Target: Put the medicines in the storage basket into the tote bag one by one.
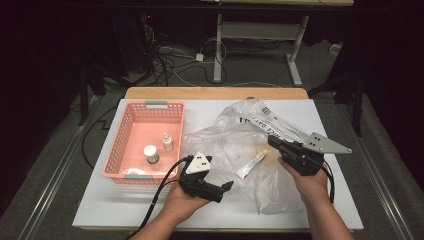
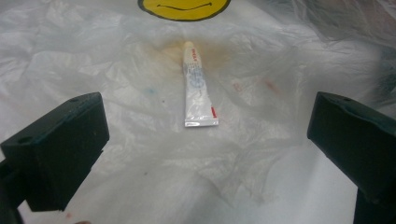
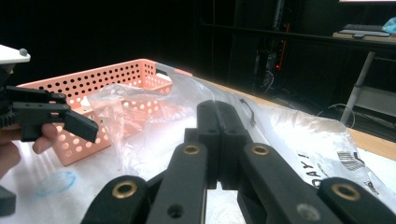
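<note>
A crumpled clear plastic bag (image 1: 250, 150) lies on the white table (image 1: 100, 210) beside the pink perforated plastic basket (image 1: 127, 135). The right gripper (image 3: 219, 140), jaws fully closed together, pinches the bag film. The left gripper (image 2: 205, 140), jaws spread wide and empty, faces the small white squeeze tube (image 2: 198, 88) lying on the bag.

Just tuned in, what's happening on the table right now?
A person works two grippers over a clear plastic bag. The left gripper is open and aimed at a small tube lying on the bag. The right gripper is shut, resting at the bag. Two small bottles sit in the pink basket.
</note>
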Demonstrator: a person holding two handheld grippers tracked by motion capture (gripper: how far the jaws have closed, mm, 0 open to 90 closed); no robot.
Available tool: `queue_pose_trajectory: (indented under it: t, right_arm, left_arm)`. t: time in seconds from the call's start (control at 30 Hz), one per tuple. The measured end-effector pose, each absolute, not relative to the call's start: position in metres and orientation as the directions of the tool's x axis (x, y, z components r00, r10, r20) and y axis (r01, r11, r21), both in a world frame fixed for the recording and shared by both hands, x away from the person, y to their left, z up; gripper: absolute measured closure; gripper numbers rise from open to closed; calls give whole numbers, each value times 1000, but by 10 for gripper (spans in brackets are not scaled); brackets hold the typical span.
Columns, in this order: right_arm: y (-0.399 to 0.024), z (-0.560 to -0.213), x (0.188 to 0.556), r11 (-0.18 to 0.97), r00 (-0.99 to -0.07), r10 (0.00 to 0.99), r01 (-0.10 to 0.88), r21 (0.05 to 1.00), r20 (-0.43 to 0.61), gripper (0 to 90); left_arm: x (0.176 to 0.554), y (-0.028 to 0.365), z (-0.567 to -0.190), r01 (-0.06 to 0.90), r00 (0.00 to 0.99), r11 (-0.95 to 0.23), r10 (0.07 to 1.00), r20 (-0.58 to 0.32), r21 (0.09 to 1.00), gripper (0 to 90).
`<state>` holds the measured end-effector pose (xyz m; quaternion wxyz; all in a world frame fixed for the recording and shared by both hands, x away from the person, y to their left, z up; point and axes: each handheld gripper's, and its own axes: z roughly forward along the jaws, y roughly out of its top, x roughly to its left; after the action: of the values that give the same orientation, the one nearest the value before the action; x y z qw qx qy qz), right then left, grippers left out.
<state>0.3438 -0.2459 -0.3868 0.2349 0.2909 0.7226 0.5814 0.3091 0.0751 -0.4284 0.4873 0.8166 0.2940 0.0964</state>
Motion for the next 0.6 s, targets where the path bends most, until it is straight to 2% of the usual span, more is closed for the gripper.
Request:
queue_pose_trajectory:
  t: [0.23,0.37,0.6]
  right_arm:
    - [-246,-387,343,156,-720,694,149,976,-1,900]
    - [-247,-386,343,156,-720,694,146,977,-3,900]
    - [-248,-388,344,154,-721,693,155,976,5,900]
  left_arm:
    - [304,95,-425,389,784,-322,607,-127,863,0]
    - [302,105,-422,381,772,-337,628,-96,861,0]
    - [305,130,-415,405,729,-286,674,-118,868,0]
